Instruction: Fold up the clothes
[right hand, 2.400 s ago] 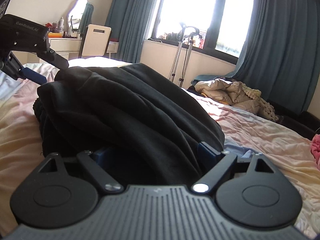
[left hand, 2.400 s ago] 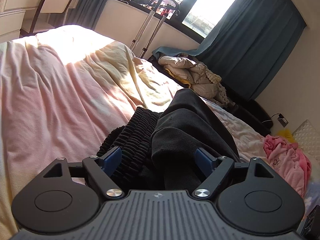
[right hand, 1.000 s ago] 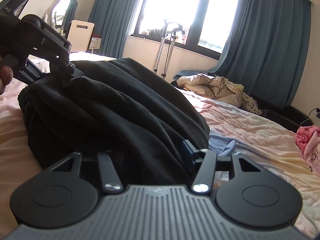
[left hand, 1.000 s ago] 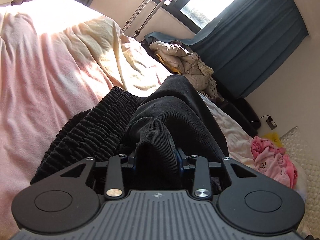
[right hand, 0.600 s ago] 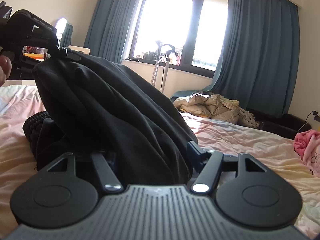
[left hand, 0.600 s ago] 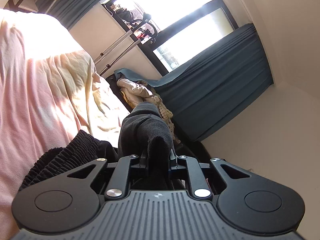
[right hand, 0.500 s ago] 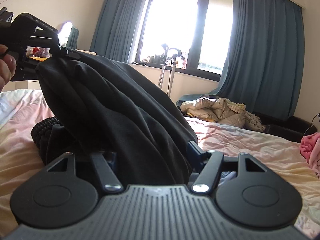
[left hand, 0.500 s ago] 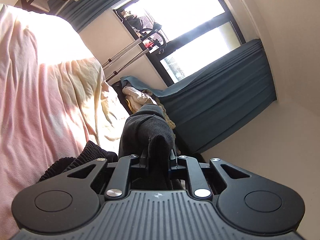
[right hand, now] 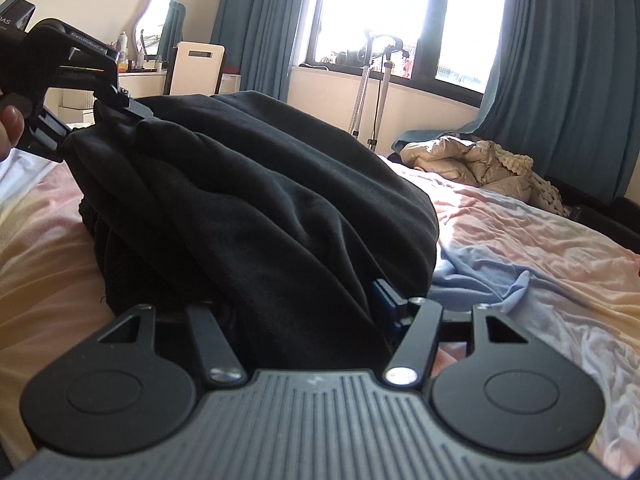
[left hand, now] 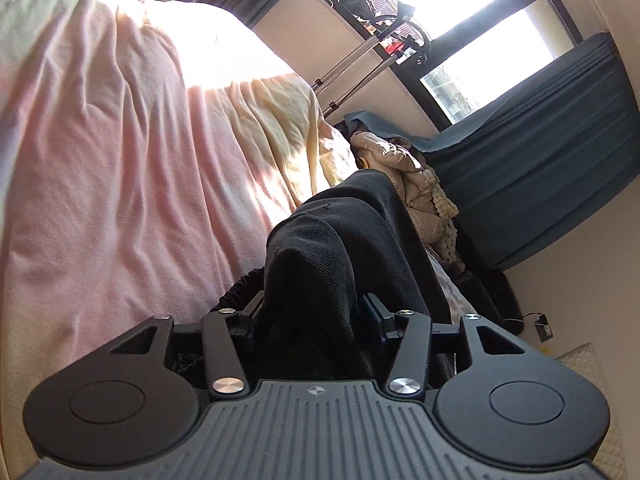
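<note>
I hold 2 grippers over 1 black garment (right hand: 256, 200), which lies heaped on the bed (left hand: 120, 184) with its pink and yellow sheet. My left gripper (left hand: 314, 312) has just been opening its jaws; they now stand wide, with a ridge of the black cloth rising between them, and I cannot tell whether the pads still press on it. In the right wrist view that same left gripper (right hand: 80, 120) sits at the garment's far upper corner, with a thumb (right hand: 10, 124) beside it. My right gripper (right hand: 296, 312) has its jaws spread around a thick fold of the garment at the near edge; only 1 blue pad shows, touching the cloth, and the other is buried under it. Beyond lie 1 beige padded jacket (right hand: 468, 160), 2 metal crutches (right hand: 372, 92) against the wall, and 1 white chair (right hand: 196, 68).
</note>
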Demonstrator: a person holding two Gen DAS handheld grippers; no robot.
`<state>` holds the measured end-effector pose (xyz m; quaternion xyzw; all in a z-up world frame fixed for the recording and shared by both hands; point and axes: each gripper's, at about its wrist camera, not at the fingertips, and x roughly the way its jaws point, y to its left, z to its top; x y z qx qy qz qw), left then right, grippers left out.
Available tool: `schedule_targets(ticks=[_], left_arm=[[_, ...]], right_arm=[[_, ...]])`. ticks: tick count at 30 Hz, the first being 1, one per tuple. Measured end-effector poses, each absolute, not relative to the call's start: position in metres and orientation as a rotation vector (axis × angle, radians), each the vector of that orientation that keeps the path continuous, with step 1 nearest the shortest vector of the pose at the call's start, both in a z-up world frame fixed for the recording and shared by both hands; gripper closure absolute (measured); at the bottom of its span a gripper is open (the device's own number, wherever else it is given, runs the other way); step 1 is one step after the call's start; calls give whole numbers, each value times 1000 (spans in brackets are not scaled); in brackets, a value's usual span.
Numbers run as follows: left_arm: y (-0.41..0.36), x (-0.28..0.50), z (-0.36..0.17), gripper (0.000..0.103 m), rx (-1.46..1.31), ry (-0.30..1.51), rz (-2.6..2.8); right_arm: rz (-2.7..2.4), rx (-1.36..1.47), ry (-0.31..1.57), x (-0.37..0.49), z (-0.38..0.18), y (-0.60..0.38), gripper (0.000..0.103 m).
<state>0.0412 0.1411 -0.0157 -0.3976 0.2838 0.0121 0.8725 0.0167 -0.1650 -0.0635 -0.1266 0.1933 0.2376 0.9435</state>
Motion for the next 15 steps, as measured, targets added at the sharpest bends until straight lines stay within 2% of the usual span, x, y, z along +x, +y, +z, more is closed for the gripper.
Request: schedule_targets(ticks=[4,8,12,15], left_arm=[[126,15,-14,6,-853,610,4],[120,-5,-32,1,-1014,677,-18],[115,-4,-54,0,-1099,687,-43],[118,6,-86,0,-1331,676,-103]], right_arm=[[492,-245,410,13,-64,-170,40],[489,-226,431,9,-62,-175,40],[485,-242,443,5,-62,-176,40],[485,-238,453,4,-63,-177,40]])
